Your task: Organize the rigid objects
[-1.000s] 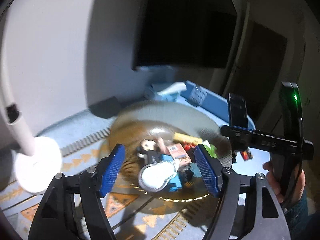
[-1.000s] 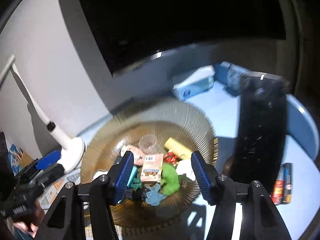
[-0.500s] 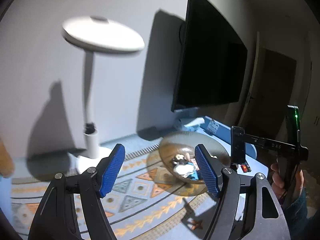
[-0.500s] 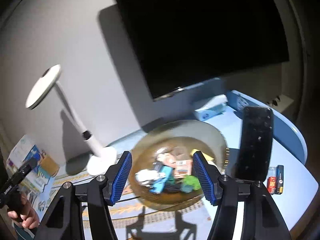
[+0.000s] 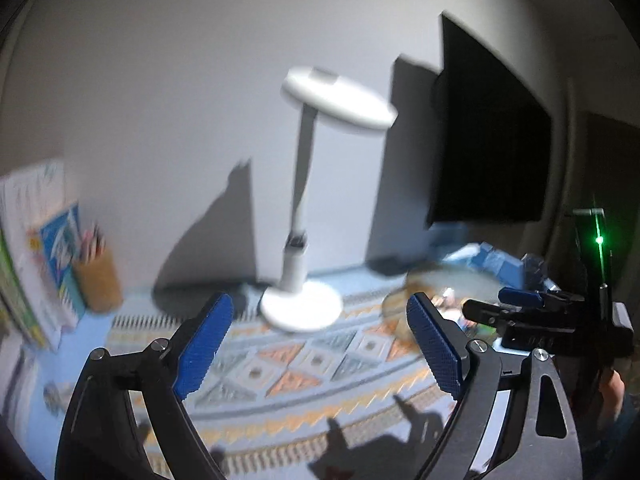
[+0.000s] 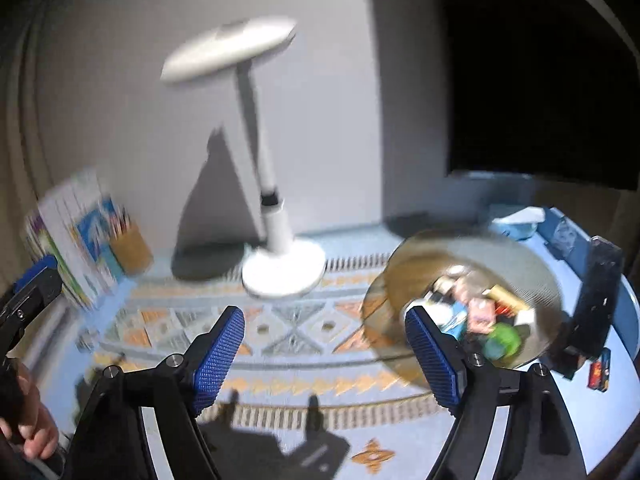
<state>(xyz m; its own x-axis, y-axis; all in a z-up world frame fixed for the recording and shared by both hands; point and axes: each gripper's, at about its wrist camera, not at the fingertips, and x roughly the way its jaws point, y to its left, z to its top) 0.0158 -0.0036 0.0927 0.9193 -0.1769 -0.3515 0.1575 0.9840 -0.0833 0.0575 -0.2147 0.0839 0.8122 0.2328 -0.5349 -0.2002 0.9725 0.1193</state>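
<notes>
A golden ribbed bowl point(image 6: 472, 256) stands on the patterned mat point(image 6: 296, 328) and holds several small rigid items, among them a green piece point(image 6: 502, 340), a pink box point(image 6: 480, 312) and a yellow bar point(image 6: 504, 296). My right gripper point(image 6: 324, 328) hovers back from the bowl and to its left; its jaws are opening with nothing between them. My left gripper point(image 5: 318, 320) is also opening and empty, aimed at the mat below the lamp. In the left wrist view the bowl point(image 5: 404, 304) is blurred, and the right gripper's fingers point(image 5: 520, 298) partly hide it.
A white desk lamp point(image 6: 284, 268) stands on the mat at the back. Books and a pencil cup point(image 6: 130, 250) sit at the far left. A phone on a stand point(image 6: 598, 300), a small red box point(image 6: 600, 372) and a tissue box point(image 6: 520, 222) lie right. A black monitor point(image 5: 488, 152) is behind.
Both grippers have pulled back from over the bowl and swung left, so the lamp and mat now fill the views. Both pairs of jaws stand wider apart.
</notes>
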